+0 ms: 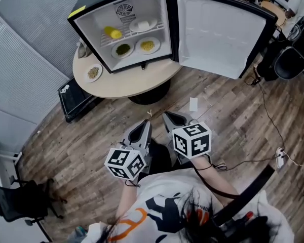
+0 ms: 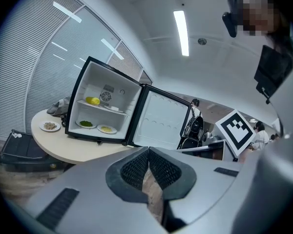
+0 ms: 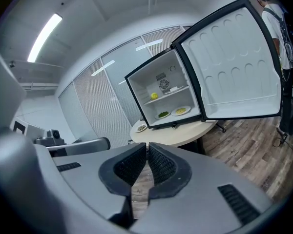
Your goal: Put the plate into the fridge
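Left tongs and right tongs are seen closed, with nothing held. The plate of food is noted on the table, just beside the open fridge. Inside are stored a green-filled dish, a yellow-filled dish, a white dish and a yellow item.

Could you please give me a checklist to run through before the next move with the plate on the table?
1. Fridge door open: ok.
2. Plate lies free on table beside fridge: ok.
3. Jaws open for grasping: not ok; left gripper and right gripper are shut, empty.
4. Grippers near plate: not ok, both well short of table.
5. Free spot inside fridge: cannot tell.
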A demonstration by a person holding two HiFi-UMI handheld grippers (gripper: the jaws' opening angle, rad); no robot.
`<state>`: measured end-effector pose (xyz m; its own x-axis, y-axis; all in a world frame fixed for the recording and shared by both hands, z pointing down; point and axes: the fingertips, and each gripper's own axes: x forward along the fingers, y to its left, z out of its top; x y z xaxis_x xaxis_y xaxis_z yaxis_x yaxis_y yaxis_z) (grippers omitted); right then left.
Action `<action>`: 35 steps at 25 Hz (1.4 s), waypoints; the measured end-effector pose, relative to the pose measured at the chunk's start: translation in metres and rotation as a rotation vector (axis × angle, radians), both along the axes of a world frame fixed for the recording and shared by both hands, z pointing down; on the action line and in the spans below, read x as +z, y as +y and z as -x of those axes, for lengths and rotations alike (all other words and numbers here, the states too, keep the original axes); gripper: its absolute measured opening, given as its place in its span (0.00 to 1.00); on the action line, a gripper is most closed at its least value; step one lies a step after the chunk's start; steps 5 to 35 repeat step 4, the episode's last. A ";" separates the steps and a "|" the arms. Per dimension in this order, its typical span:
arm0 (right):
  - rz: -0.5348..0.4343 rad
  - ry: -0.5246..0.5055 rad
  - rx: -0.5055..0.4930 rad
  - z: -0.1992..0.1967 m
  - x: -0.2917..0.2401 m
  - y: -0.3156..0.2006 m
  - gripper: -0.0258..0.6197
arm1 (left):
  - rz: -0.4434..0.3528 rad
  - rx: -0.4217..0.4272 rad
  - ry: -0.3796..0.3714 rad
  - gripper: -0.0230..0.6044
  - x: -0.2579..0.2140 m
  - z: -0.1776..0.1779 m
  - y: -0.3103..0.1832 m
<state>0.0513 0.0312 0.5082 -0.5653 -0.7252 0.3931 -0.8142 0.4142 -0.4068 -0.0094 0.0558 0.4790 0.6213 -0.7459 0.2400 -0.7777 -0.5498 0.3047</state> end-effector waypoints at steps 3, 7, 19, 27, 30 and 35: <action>0.004 0.000 -0.003 -0.002 0.002 -0.002 0.08 | -0.003 0.004 -0.002 0.06 0.000 -0.004 -0.003; 0.006 0.000 -0.003 -0.003 0.003 -0.003 0.08 | -0.004 0.004 -0.003 0.06 0.000 -0.006 -0.004; 0.006 0.000 -0.003 -0.003 0.003 -0.003 0.08 | -0.004 0.004 -0.003 0.06 0.000 -0.006 -0.004; 0.006 0.000 -0.003 -0.003 0.003 -0.003 0.08 | -0.004 0.004 -0.003 0.06 0.000 -0.006 -0.004; 0.006 0.000 -0.003 -0.003 0.003 -0.003 0.08 | -0.004 0.004 -0.003 0.06 0.000 -0.006 -0.004; 0.006 0.000 -0.003 -0.003 0.003 -0.003 0.08 | -0.004 0.004 -0.003 0.06 0.000 -0.006 -0.004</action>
